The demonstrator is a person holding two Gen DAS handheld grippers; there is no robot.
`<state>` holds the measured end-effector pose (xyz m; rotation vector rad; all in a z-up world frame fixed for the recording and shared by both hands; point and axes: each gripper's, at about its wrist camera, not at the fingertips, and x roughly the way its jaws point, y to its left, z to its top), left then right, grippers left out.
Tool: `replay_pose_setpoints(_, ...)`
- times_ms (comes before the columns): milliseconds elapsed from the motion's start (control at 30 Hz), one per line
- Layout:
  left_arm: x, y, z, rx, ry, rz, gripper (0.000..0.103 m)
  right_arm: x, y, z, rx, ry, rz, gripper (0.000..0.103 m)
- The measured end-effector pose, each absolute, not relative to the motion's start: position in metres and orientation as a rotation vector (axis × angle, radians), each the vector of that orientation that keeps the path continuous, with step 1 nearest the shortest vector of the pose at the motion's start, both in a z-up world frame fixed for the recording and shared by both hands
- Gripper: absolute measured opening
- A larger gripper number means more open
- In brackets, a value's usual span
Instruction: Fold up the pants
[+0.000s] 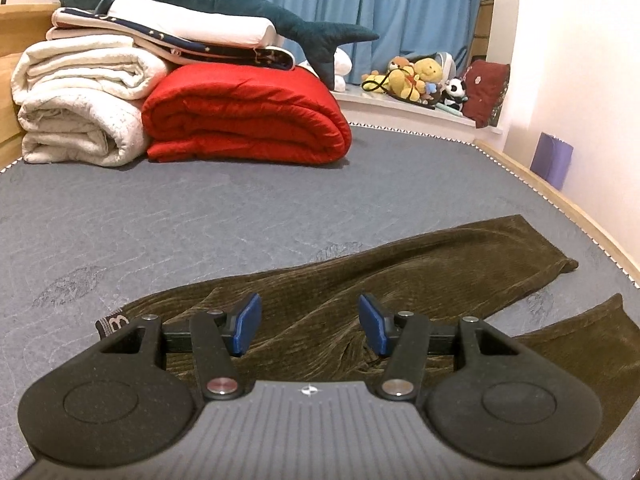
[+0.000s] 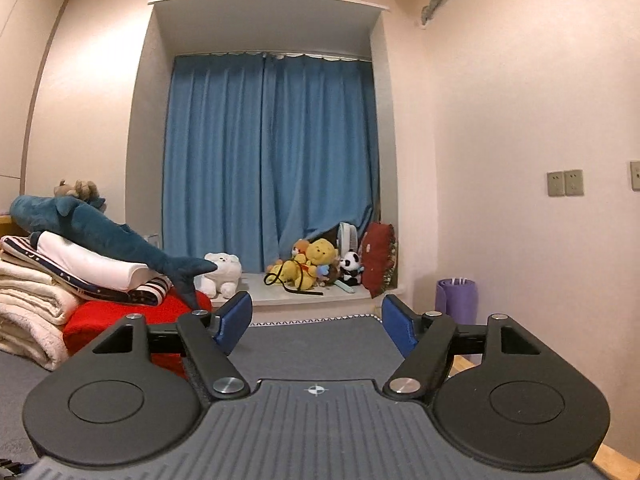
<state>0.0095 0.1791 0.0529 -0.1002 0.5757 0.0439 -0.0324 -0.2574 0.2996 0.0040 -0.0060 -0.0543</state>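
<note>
While both grippers stand empty, the pants (image 1: 360, 280) lie rumpled across the lower right of the left view.
Left gripper (image 1: 310, 326) gapes over wrinkled cloth; right gripper (image 2: 316, 320), wide, faces the curtain (image 2: 272, 160), so a blind grab could trap creases.

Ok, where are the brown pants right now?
In the left wrist view, the brown pants lie spread on the grey mattress, directly below the open left tool, legs stretching right toward the wooden bed edge.

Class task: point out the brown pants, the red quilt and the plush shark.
brown pants (image 1: 420, 264): left wrist view, upper leg.
red quilt (image 1: 248, 116): left wrist view, folded front.
plush shark (image 2: 100, 228): right wrist view, body.
</note>
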Motion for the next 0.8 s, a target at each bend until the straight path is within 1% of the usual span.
replay_pose_setpoints(133,0.012,0.180,0.047,-0.091,0.589,0.055,0.060,-0.029,-0.266,0.263,0.026,-0.007,-0.044,0.079)
replay_pose_setpoints(367,0.018,0.188,0.037,-0.051,0.589,0.094,0.060,0.015,-0.257,0.166,0.022,0.102,0.020,0.079)
replay_pose_setpoints(567,0.029,0.237,0.033,-0.148,0.590,0.177,0.060,0.049,-0.225,0.080,-0.104,0.145,0.140,0.078)
replay_pose_setpoints(600,0.030,0.252,0.032,-0.184,0.596,0.201,0.060,0.052,-0.222,0.066,-0.106,0.150,0.154,0.078)
replay_pose_setpoints(700,0.038,0.292,0.023,-0.295,0.628,0.236,0.060,0.068,-0.210,0.030,-0.130,0.271,0.153,0.067)
replay_pose_setpoints(767,0.045,0.316,0.015,-0.345,0.652,0.264,0.062,0.072,-0.206,0.022,-0.103,0.328,0.202,0.067)
replay_pose_setpoints(800,0.050,0.325,0.011,-0.362,0.664,0.276,0.062,0.072,-0.205,0.022,-0.107,0.326,0.222,0.066)
